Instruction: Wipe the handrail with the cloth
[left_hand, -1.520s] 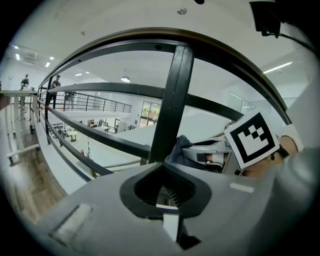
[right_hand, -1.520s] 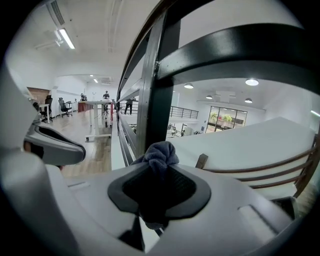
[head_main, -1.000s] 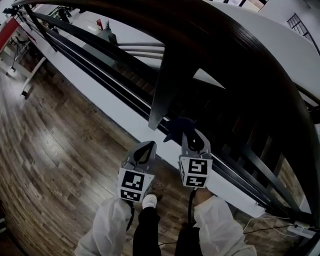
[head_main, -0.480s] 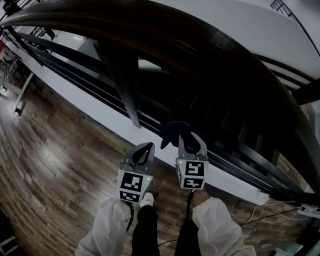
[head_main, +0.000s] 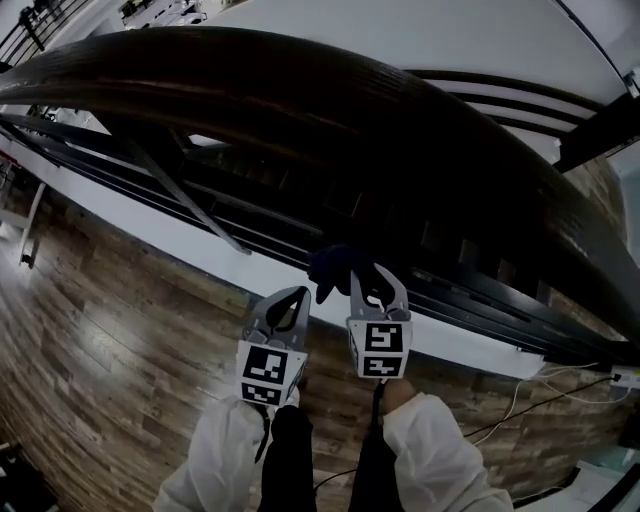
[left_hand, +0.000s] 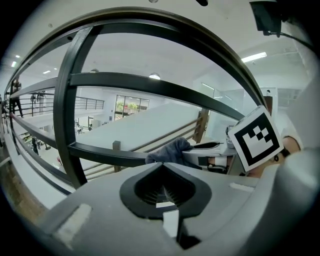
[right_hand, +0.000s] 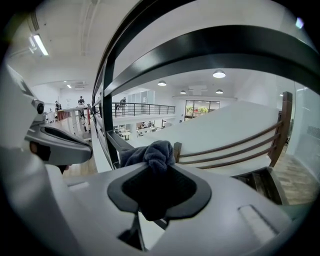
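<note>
The dark wooden handrail (head_main: 330, 95) arcs across the top of the head view, over black metal rails (head_main: 470, 290). A dark blue-grey cloth (head_main: 338, 266) bunches at the tips of my right gripper (head_main: 372, 282), which is shut on it below the handrail, near the lower rails. In the right gripper view the cloth (right_hand: 150, 155) fills the jaws of that gripper (right_hand: 152, 172). My left gripper (head_main: 290, 303) hangs beside it to the left, jaws shut and empty. The left gripper view shows its closed jaws (left_hand: 162, 177), with the cloth (left_hand: 170, 150) just beyond.
A white ledge (head_main: 180, 245) runs under the railing, with wood-plank floor (head_main: 110, 360) below. A black baluster (left_hand: 67, 110) and horizontal bars (left_hand: 150, 87) stand close ahead of the left gripper. White cables (head_main: 560, 390) lie on the floor at the right.
The head view has swung, so the handrail now spans the top and the slanted baluster sits further left. Both grippers keep their places, the right one still holding the cloth.
</note>
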